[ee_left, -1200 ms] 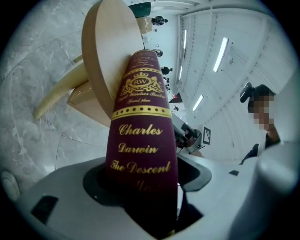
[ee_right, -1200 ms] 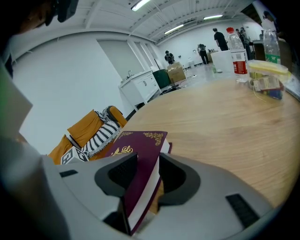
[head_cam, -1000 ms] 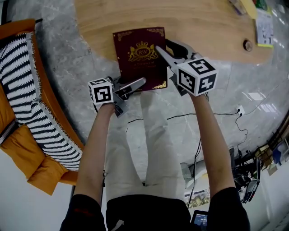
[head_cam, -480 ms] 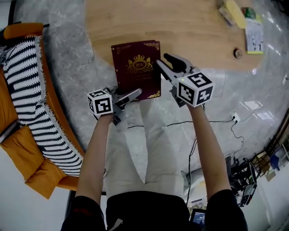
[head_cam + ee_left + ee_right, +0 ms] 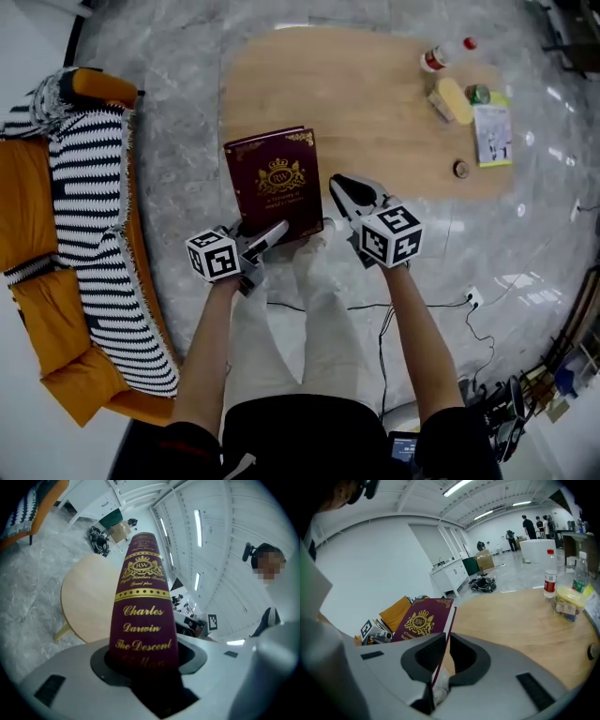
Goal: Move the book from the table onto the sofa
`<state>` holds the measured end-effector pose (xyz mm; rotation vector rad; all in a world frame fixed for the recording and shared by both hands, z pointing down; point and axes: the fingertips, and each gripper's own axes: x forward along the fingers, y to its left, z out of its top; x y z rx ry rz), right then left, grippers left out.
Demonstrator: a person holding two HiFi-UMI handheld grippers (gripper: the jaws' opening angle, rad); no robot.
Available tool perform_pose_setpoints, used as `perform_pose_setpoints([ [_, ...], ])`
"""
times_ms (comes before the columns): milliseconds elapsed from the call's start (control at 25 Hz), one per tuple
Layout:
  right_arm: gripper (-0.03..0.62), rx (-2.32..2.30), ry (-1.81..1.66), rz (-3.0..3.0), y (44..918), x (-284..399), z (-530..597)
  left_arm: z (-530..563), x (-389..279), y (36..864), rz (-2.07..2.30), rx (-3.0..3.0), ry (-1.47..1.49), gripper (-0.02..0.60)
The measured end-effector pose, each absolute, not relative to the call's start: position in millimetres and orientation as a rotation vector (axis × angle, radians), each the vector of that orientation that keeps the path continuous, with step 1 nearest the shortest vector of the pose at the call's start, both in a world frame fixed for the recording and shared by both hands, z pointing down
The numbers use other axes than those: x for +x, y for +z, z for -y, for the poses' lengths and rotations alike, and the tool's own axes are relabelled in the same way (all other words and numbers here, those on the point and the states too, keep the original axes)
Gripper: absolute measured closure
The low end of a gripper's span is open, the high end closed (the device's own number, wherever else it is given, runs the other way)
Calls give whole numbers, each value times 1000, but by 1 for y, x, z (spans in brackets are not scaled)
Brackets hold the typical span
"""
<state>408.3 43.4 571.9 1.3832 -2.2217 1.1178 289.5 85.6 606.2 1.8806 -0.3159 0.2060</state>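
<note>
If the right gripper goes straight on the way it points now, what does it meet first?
The book, whose cover is between the closing jaws of the right gripper; beyond it, probably the wooden table.

Probably a lab or studio hall dressed up as a living room, not a real home. An orange sofa (image 5: pixel 37 314) with a striped throw (image 5: pixel 89 216) and a wooden worktop (image 5: pixel 375 103) stand on a polished stone floor (image 5: pixel 525 234) strewn with loose cables (image 5: pixel 431 305). Beyond are ceiling strip lights (image 5: pixel 457 485), white cabinets (image 5: pixel 450 576), a cardboard box (image 5: pixel 483 560) and standing people (image 5: pixel 529 526).
</note>
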Motion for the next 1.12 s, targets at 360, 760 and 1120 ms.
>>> perform_pose_setpoints([
  [360, 573, 1197, 1003, 2357, 482, 360, -48, -68, 251, 514, 530, 1971, 100, 339],
  [760, 577, 1096, 846, 2493, 397, 264, -19, -53, 155, 432, 767, 2015, -13, 337],
  [1120, 577, 1039, 776, 2554, 349, 180, -16, -51, 66, 375, 925, 2051, -43, 337],
])
